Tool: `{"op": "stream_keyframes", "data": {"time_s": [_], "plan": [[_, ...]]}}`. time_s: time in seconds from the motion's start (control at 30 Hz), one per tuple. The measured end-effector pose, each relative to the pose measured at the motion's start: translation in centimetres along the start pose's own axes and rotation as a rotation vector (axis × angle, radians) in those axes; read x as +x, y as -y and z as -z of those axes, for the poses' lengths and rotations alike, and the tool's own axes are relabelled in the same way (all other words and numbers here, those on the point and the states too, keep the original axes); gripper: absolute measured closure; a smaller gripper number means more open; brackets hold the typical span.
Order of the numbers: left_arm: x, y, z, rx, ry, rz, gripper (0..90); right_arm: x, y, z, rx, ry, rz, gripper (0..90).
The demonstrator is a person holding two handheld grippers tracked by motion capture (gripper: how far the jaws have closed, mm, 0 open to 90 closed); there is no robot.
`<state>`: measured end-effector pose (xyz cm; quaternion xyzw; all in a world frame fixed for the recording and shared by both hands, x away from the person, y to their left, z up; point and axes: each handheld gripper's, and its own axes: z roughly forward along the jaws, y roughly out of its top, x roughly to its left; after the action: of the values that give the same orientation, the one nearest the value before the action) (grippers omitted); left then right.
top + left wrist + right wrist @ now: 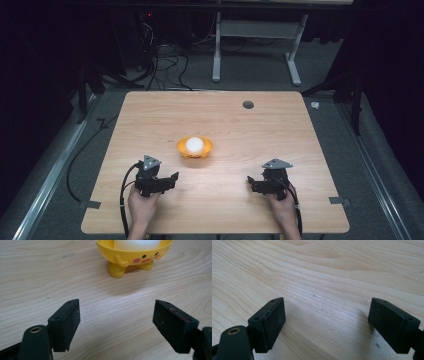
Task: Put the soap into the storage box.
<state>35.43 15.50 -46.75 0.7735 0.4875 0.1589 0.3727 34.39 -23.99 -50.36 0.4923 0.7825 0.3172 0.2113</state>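
Resting low on a pale wooden desk [150,120], two hand-held claws flank a small yellow bowl near the middle of the surface. At left in the high view, the left claw [172,178] sits by the desk's near edge, gripped by the person's left hand [142,204], its grey three-cornered plate on top and a black cable trailing off the front edge. Its jaws stand released, wide apart, with nothing between them; in the left gripper view [116,323] they frame bare wood grain and aim toward the bowl ahead.

The yellow bowl [195,148] stands upright, well apart from both claws, beyond them and between their two positions. Seen close in the left gripper view, the bowl [132,257] is glossy plastic shaped like a cartoon chick, with stubby feet, a small arm-like nub, pink cheeks, black dot eyes and an orange beak; that face is turned toward the left claw. Inside it sits a white ball [194,144], round and smooth, rising above the rim. A ball has no long axis to report.

At right, the right claw [250,183] rests near the front edge in the person's right hand [282,202], pointing inward across the desk. Its jaws are also released and empty, spread over plain wood in the right gripper view [327,323].
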Motion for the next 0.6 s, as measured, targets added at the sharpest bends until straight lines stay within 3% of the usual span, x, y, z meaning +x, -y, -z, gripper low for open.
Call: {"op": "stream_keyframes", "data": {"time_s": [0.4,0.6], "plan": [[0.4,0.4,-1.0,0.014,-0.004,0.024,22.8,0.0,0.0,0.0,0.002,0.0,0.0,15.1],[0.3,0.5,-1.6,0.024,-0.018,0.015,22.9,0.0,0.0,0.0,0.002,0.0,0.0,15.1]]}}
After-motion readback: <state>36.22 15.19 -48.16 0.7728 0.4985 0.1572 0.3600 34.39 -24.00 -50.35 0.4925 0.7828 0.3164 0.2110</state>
